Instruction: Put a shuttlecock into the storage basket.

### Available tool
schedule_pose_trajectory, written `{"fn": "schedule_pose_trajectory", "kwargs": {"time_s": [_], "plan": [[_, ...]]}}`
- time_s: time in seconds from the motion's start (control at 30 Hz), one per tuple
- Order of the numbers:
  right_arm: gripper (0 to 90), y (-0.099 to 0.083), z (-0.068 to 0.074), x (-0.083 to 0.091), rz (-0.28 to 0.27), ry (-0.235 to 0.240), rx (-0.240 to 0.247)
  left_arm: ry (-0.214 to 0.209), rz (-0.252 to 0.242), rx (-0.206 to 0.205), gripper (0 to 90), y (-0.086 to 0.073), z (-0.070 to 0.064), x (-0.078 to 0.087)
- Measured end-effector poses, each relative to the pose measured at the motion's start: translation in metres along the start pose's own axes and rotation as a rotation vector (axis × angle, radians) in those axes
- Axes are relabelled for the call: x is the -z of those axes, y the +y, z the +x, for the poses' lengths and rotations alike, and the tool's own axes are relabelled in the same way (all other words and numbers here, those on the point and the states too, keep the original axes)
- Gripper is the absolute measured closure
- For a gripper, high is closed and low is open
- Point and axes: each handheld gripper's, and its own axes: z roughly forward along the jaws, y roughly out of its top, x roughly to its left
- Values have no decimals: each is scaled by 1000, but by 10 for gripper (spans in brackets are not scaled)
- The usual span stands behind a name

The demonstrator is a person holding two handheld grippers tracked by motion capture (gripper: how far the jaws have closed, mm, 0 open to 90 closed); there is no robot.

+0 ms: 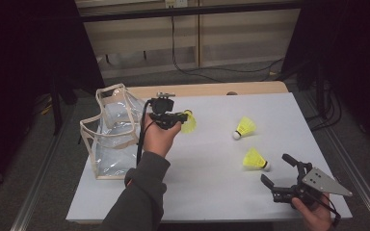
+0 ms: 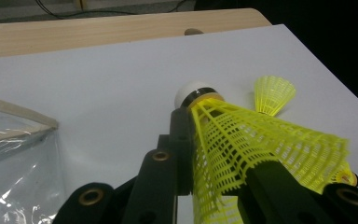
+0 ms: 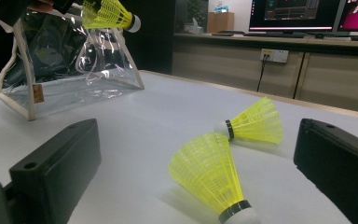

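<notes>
In the high view my left gripper [image 1: 182,117] hangs above the white table beside a clear plastic bag [image 1: 112,129], shut on a yellow shuttlecock [image 1: 189,121]. The left gripper view shows that shuttlecock [image 2: 242,149] pinched by its mesh skirt between the black jaws, white cork pointing away. Two more yellow shuttlecocks [image 1: 244,127] [image 1: 255,160] lie on the table's right half. My right gripper [image 1: 275,168] stands open near the front right corner, just short of the nearer shuttlecock [image 3: 212,175]; the farther one [image 3: 256,123] lies beyond it.
The clear bag [image 3: 65,65] with cream trim stands upright at the table's left edge, its mouth open upward. A wooden strip [image 1: 207,89] runs along the far edge. Cables lie on the floor behind. Monitors [image 3: 303,14] stand on a counter.
</notes>
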Motion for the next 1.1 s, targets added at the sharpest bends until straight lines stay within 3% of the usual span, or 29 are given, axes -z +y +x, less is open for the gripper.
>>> {"fn": "schedule_pose_trajectory", "kwargs": {"time_s": [0.53, 1.1], "plan": [[5, 0, 0, 0, 2, 1, 0, -3, 0, 24, 809, 11, 7, 7], [5, 0, 0, 0, 1, 3, -2, 21, -6, 47, 809, 24, 16, 17]]}}
